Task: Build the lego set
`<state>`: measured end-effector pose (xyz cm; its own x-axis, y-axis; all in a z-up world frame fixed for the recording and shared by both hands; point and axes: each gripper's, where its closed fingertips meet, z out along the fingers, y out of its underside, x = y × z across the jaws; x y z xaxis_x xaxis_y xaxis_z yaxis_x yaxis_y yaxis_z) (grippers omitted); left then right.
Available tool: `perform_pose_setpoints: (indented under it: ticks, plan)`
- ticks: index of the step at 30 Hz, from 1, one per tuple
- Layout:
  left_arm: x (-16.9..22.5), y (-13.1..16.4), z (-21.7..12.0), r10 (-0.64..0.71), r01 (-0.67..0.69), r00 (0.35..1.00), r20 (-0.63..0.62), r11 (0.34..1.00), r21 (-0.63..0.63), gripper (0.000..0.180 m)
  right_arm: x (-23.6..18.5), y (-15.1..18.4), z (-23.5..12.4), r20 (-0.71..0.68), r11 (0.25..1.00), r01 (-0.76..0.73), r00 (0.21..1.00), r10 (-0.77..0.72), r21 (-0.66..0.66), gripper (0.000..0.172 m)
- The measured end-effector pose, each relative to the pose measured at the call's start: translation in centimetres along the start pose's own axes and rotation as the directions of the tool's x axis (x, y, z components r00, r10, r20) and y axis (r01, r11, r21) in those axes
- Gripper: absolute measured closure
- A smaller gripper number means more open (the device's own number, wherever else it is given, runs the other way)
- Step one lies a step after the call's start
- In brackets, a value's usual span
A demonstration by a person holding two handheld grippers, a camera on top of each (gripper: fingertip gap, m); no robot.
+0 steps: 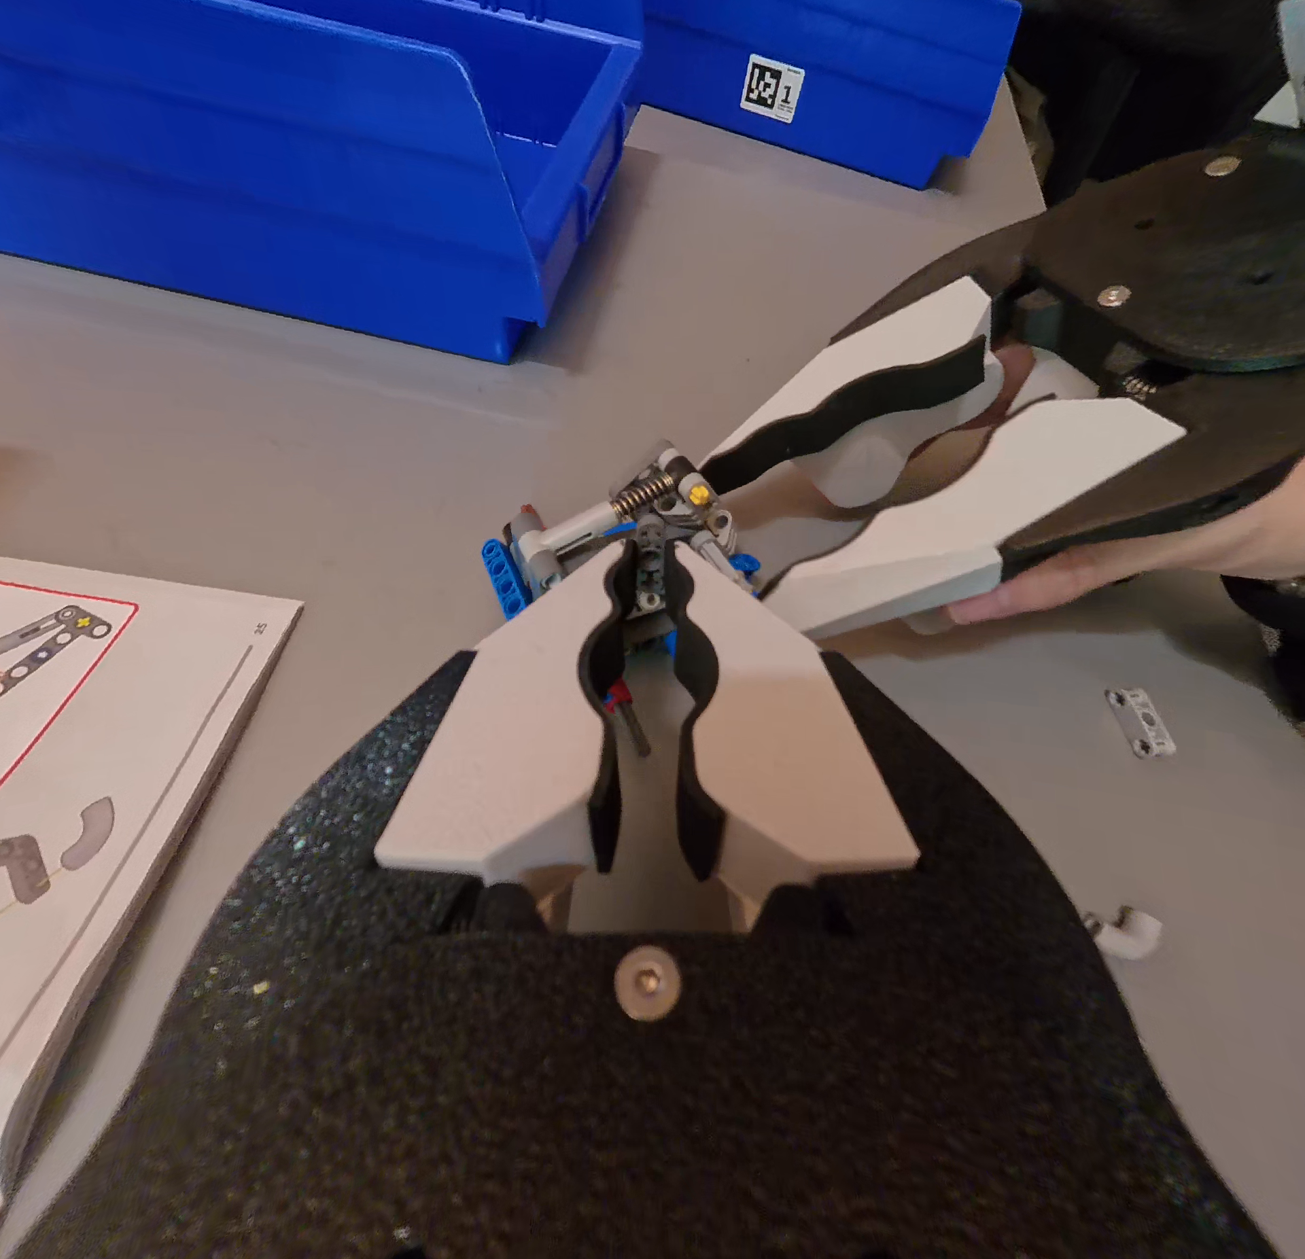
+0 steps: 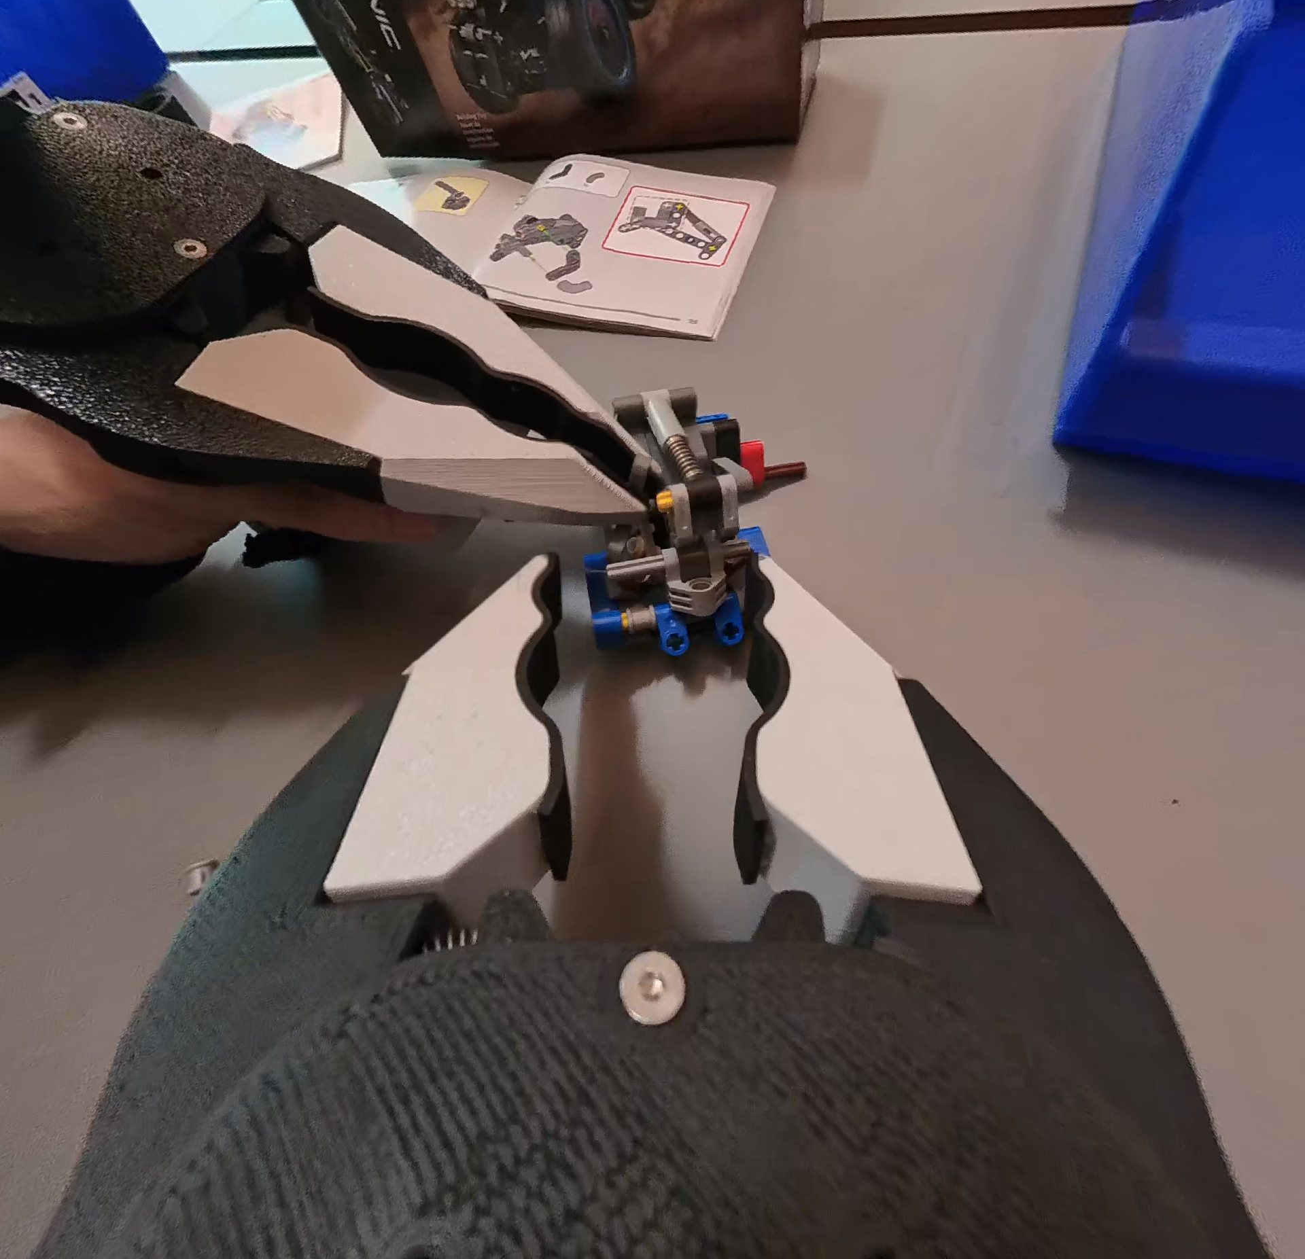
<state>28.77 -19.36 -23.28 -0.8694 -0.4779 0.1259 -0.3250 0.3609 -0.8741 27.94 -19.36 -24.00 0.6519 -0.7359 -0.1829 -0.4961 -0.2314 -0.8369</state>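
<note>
A small toy-brick assembly (image 1: 635, 519) of grey, blue and black parts with a metal spring stands on the grey table (image 1: 353, 448). My left gripper (image 1: 646, 565) is shut on a thin dark grey beam at the assembly's top. In the right wrist view it reaches in from the left (image 2: 639, 501) and pinches the assembly (image 2: 678, 554) there. My right gripper (image 2: 657, 568) is open, with the assembly's blue base between its fingers. A gap shows beside its left finger (image 2: 537, 590). In the left wrist view it spreads about the assembly from the right (image 1: 741, 533).
Blue bins (image 1: 282, 166) stand behind, and another stands on the right (image 2: 1200, 272). An open instruction booklet (image 2: 621, 251) and a product box (image 2: 565, 46) lie beyond the assembly. A loose grey piece (image 1: 1140, 720) and a small white piece (image 1: 1130, 932) lie on the table. A person's hand (image 1: 1059, 576) holds each gripper.
</note>
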Motion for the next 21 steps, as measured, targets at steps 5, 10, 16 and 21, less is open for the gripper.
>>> perform_pose_setpoints:
  ticks: [5,10,16,21]
  plan:
    - [-0.1,0.2,-0.9,-0.021,0.021,0.999,0.031,1.0,0.023,0.177,-0.4,-0.4,-1.5,-0.055,0.996,-0.005,0.998,0.01,0.085,0.129]
    - [0.1,0.1,-1.6,-0.045,0.043,0.998,0.046,0.998,0.05,0.177,-1.5,-1.0,-1.9,-0.081,0.994,0.069,0.995,-0.063,0.08,0.143]
    - [1.1,-0.2,-2.0,-0.072,0.07,0.997,0.024,0.994,0.081,0.177,-3.1,-0.7,-1.0,-0.026,0.993,0.098,0.995,-0.096,0.068,0.16]
    - [1.6,-0.8,-2.5,-0.064,0.064,0.998,-0.008,0.991,0.113,0.177,-3.3,-1.1,-1.5,0.005,0.989,0.112,0.994,-0.113,0.096,0.17]
